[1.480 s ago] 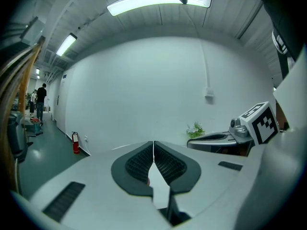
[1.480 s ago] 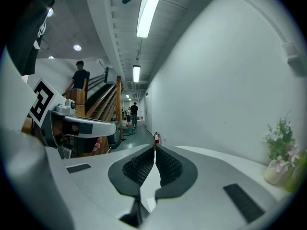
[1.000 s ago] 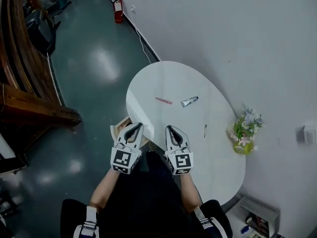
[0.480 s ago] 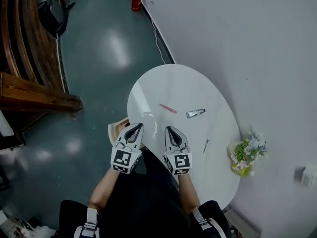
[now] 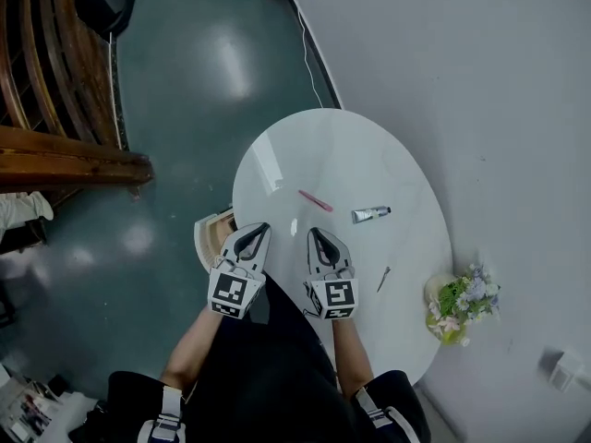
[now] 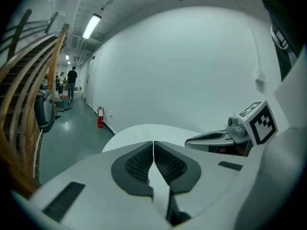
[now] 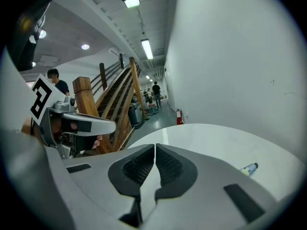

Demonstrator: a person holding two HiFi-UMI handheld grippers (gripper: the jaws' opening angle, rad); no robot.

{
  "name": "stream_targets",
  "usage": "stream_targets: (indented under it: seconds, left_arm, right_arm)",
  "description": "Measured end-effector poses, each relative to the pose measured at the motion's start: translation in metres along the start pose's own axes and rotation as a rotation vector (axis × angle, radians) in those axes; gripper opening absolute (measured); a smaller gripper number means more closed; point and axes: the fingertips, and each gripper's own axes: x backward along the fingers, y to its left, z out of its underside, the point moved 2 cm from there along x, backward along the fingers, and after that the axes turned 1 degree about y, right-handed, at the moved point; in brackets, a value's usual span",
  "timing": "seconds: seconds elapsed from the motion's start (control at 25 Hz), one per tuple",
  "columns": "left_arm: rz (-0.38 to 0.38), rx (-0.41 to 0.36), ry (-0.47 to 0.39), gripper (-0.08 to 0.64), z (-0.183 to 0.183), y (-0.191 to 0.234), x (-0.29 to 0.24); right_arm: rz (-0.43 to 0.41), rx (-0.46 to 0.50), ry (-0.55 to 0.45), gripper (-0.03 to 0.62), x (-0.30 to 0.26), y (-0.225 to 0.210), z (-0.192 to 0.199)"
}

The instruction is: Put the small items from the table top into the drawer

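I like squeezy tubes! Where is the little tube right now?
In the head view, the little tube lies on the white table, just right of the pink stick, beyond the right gripper.

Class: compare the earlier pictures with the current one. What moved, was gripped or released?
Only the head camera swung; nothing was gripped or released. The left gripper and right gripper stay shut and empty by the table; pink stick, tube and dark thin item lie unmoved.
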Motion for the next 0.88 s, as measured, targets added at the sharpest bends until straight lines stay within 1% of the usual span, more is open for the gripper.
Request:
stream_targets:
  seconds: [0.24, 0.32, 0.48, 0.68, 0.76, 0.8, 0.84, 0.88]
  left_arm:
    - [-0.011, 0.011, 0.016, 0.023, 0.003, 0.003, -0.011]
    - [-0.017, 0.016, 0.020, 0.023, 0.002, 0.005, -0.012]
    - [-0.027, 0.018, 0.027, 0.023, 0.003, 0.008, -0.014]
    - [-0.040, 0.026, 0.032, 0.023, 0.004, 0.017, -0.013]
    - [-0.044, 0.036, 0.038, 0.023, 0.006, 0.020, -0.013]
    - [-0.047, 0.042, 0.040, 0.023, 0.008, 0.021, -0.013]
    - [-0.050, 0.047, 0.042, 0.023, 0.009, 0.022, -0.013]
    - [-0.055, 0.051, 0.043, 0.023, 0.011, 0.024, -0.012]
  right_arm:
    - [-0.015, 0.016, 0.032, 0.032, -0.019, -0.009, 0.006]
    - [-0.008, 0.032, 0.045, 0.032, -0.026, -0.014, 0.007]
    - [0.043, 0.096, 0.091, 0.032, -0.040, -0.031, 0.015]
    - [0.058, 0.188, 0.165, 0.034, -0.062, -0.046, 0.026]
    - [0.054, 0.210, 0.190, 0.035, -0.072, -0.050, 0.031]
    - [0.041, 0.215, 0.203, 0.041, -0.077, -0.050, 0.034]
    - [0.022, 0.217, 0.220, 0.081, -0.082, -0.049, 0.039]
    - [-0.001, 0.217, 0.239, 0.142, -0.086, -0.048, 0.044]
